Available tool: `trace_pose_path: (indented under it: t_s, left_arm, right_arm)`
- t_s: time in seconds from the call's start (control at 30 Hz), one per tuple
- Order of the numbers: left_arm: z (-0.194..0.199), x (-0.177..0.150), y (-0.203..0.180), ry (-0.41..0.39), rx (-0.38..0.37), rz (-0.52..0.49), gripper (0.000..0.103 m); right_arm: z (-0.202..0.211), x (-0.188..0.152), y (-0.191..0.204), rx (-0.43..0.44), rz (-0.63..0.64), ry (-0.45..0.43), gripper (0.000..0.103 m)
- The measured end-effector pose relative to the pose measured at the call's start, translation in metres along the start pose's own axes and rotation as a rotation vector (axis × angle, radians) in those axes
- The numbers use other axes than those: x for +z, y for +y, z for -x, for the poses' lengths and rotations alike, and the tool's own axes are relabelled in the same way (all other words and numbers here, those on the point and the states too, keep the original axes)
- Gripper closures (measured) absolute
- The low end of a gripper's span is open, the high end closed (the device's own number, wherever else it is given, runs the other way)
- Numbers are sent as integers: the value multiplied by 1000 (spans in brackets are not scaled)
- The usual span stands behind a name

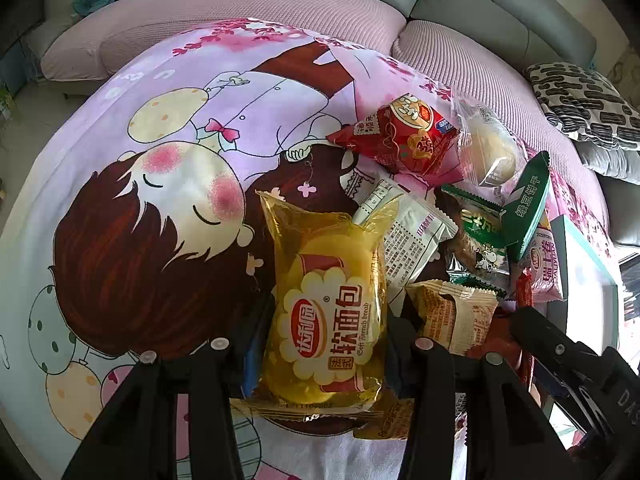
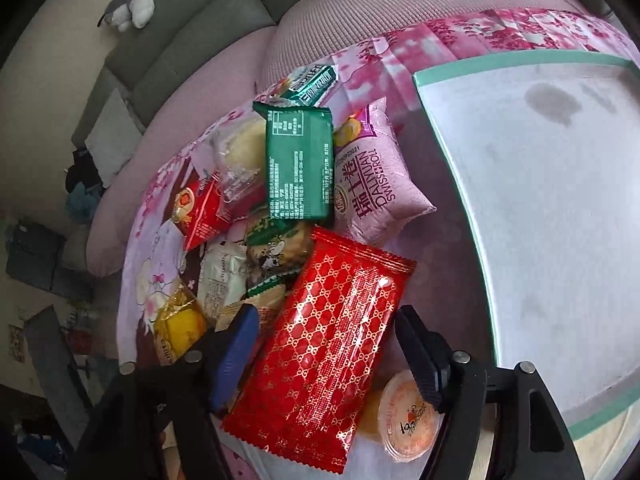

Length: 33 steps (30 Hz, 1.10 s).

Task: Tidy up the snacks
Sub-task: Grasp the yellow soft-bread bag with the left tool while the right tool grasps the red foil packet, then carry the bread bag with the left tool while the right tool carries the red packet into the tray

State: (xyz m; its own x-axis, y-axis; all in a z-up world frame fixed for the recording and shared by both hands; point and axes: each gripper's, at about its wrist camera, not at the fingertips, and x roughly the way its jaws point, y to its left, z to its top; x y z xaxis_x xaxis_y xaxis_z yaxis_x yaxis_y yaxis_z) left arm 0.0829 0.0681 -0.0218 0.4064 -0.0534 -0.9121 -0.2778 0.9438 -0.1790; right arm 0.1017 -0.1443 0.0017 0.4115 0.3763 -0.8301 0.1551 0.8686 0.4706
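Your left gripper is clenched on the yellow soft-bread packet, whose long axis runs straight ahead between the jaws. Your right gripper has the red patterned packet between its jaws; they stand on either side of it, and I cannot tell if the pads already press it. Its long axis also points forward, slightly tilted toward the white tray. This packet lies on the bed cover, just left of the tray, with the snack pile beyond it. I judge the right hand is nearer to the tray.
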Motion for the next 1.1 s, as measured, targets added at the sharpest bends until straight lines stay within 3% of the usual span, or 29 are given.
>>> trace_pose_path:
  t_s: [0.4, 0.7, 1.1]
  left_arm:
    - [1, 0, 1, 0, -4, 2, 53]
    - [8, 0, 0, -19, -17, 0, 54]
    - [41, -1, 2, -106, -52, -1, 56]
  right_arm:
    - [6, -1, -11, -3, -3, -18, 49]
    - [18, -2, -15, 18, -5, -22, 51]
    - [53, -1, -11, 69, 17, -94, 51]
